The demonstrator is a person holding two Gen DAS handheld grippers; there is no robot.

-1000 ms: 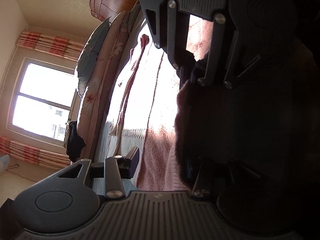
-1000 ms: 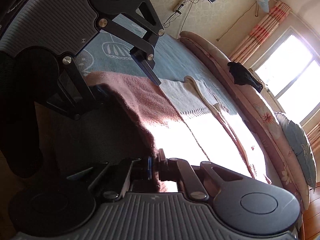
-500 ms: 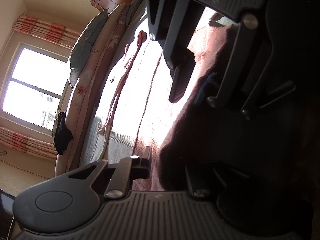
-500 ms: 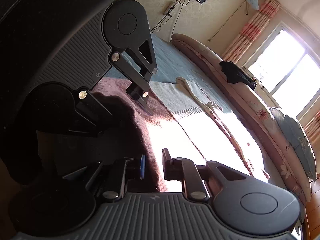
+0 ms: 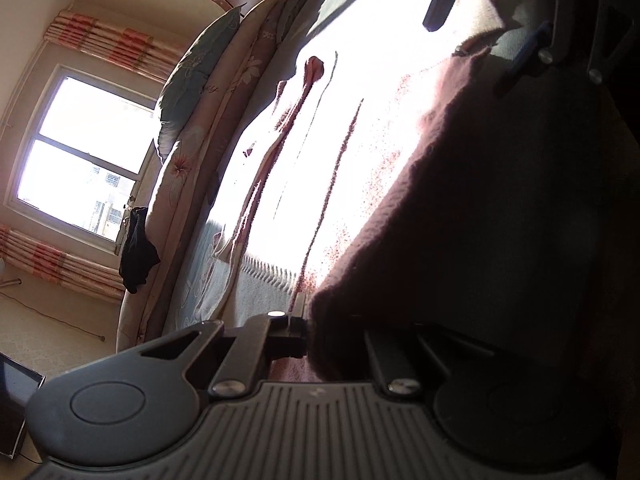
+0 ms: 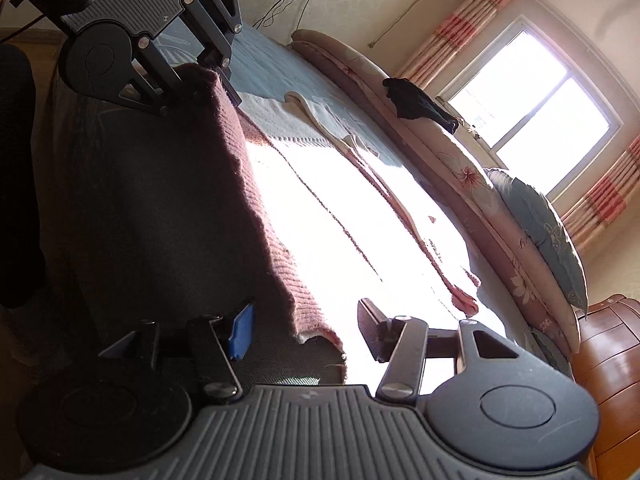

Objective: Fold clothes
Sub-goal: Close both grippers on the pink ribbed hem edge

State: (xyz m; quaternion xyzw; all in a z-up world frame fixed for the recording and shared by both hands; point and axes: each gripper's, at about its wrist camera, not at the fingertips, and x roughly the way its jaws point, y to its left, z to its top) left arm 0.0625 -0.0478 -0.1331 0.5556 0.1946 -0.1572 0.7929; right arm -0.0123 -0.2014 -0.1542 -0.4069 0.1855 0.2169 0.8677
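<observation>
Knitted dusty-pink wool, a sweater (image 5: 460, 208), lies spread on the bed (image 6: 264, 60), its near side in deep shadow along the near edge and its far part washed out by sunlight. In the left wrist view the left gripper (image 5: 316, 332) has its jaws pressed together on the sweater's corner fold; a second ago they stood apart with the cloth only between them, and they have just been closing. Across the garment, at the upper right of that view, the right gripper shows with its jaws apart. In the right wrist view the right gripper (image 6: 304, 332) has its jaws spread, the blue pad (image 6: 241, 330) on one side and the black pad on the other, with the sweater's hem corner (image 6: 320, 334) lying loose between them, untouched. A second ago those jaws pinched that hem; they have just been opening. Beyond the sweater a pale cream knit (image 6: 276, 116) lies flat, then the floral quilt roll (image 6: 460, 168) along the bed's far edge, bearing a black garment (image 6: 416, 104).
</observation>
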